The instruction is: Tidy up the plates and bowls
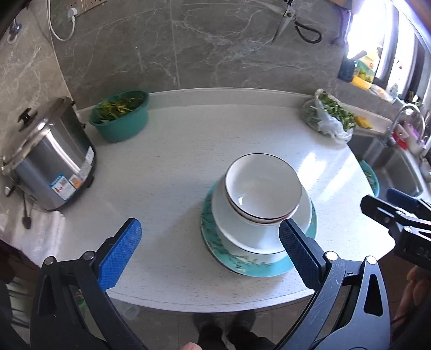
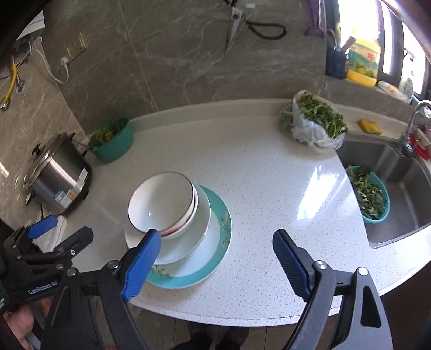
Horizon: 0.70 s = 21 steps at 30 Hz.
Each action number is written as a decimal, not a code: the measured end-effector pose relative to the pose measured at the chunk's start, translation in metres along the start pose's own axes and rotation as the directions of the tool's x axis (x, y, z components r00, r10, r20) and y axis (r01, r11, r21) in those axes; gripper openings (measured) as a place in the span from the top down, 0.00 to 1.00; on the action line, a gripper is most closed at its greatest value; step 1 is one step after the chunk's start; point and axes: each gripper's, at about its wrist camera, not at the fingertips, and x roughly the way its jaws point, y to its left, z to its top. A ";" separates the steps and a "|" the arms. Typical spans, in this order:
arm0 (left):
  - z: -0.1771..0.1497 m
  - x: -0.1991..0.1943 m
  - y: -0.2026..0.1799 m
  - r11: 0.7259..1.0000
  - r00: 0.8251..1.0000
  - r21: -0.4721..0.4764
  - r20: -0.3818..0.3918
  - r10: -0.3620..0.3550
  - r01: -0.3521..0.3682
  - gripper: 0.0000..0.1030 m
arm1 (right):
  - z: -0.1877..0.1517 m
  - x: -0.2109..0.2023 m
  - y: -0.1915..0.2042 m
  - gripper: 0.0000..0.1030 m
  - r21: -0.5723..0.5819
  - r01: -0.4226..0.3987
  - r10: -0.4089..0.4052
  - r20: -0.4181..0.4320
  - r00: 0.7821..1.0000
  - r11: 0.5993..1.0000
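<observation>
My left tongs (image 1: 210, 242) and right tongs (image 2: 216, 258) hang released; white ceramic bowls (image 1: 262, 188) stacked on teal-rimmed plate (image 1: 242, 265), worktop (image 1: 175, 161) centre, at twelve o'clock.

Hidden, cut off and unreadable parts

Left wrist view: the near right finger (image 1: 299, 249) covers the stack's 4 o'clock edge, hiding part of the teal plate (image 1: 258, 266) and the white plate (image 1: 237, 231); the lower bowl (image 1: 266, 219) shows only a rim sliver under the top bowl (image 1: 262, 185); the sink basket (image 1: 371, 179) is mostly behind the table (image 1: 175, 161) edge at 3 o'clock; the scissors (image 1: 289, 20) are cropped at 12 o'clock; the cooker (image 1: 51, 158) label is too small to read. Right wrist view: the left finger (image 2: 141, 262) hides the stack's 7 o'clock edge; the faucet (image 2: 416, 118) runs off at 3 o'clock; a hand (image 2: 20, 321) is cut off at 8 o'clock.
</observation>
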 end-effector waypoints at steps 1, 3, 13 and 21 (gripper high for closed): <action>0.000 -0.002 0.001 1.000 1.000 0.000 0.006 -0.013 0.013 0.00 | 0.001 -0.001 0.003 0.15 -0.006 0.017 -0.017 0.006 1.000 1.000; -0.001 -0.004 0.004 1.000 1.000 -0.008 0.009 -0.012 0.012 0.00 | 0.001 -0.003 0.008 0.15 -0.007 0.045 -0.045 0.014 0.999 0.999; -0.012 -0.013 0.005 0.998 0.999 0.039 0.023 0.037 -0.038 0.00 | -0.003 -0.016 0.029 0.14 -0.016 0.080 -0.079 0.038 0.996 0.997; -0.018 -0.018 0.016 1.000 1.000 -0.011 0.002 0.027 -0.027 0.00 | -0.005 -0.022 0.036 0.14 -0.028 0.093 -0.092 0.046 0.995 0.995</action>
